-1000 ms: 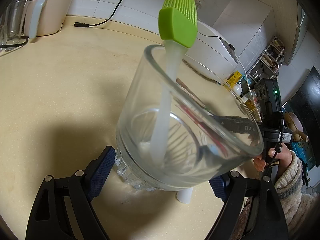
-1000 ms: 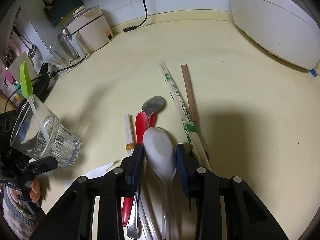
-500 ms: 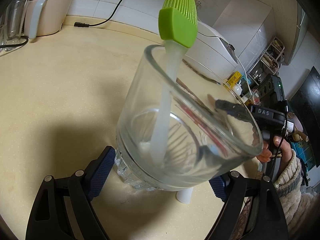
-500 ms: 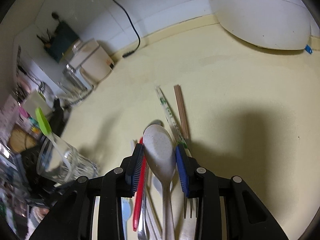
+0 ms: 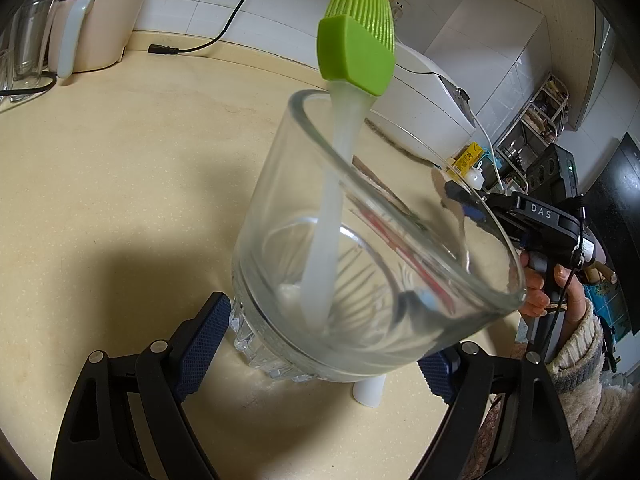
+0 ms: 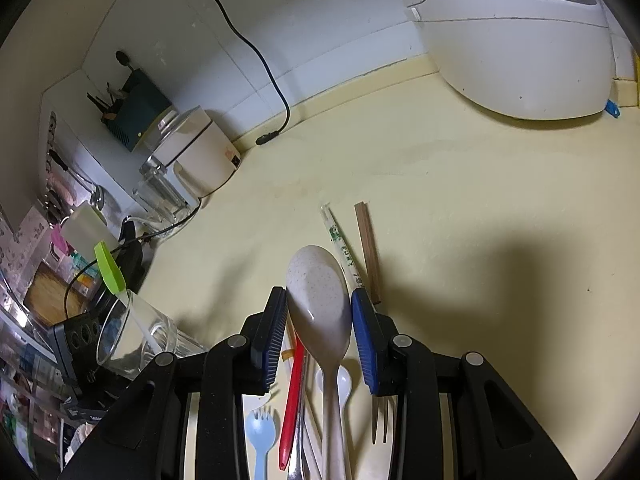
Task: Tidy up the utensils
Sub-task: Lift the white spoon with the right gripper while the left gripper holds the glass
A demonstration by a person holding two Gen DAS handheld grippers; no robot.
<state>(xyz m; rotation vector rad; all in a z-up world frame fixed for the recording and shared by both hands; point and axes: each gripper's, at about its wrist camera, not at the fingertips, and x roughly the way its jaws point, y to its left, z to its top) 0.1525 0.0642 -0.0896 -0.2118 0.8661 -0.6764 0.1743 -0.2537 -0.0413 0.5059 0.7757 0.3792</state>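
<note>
Your right hand-held gripper (image 6: 319,320) is pinching the speckled beige spoon (image 6: 319,304) by its bowl, lifted above the utensils on the tabletop (image 6: 460,200). Your left hand-held gripper (image 5: 320,344) clamps the tilted glass (image 5: 360,240) near its base, with the green silicone brush (image 5: 354,52) standing inside.

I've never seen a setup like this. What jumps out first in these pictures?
The bright green silicone brush standing in a tilted clear glass, which the left gripper clamps near its base. Then the pale speckled spoon pinched in the right gripper, lifted above other cutlery on the cream counter.
</note>
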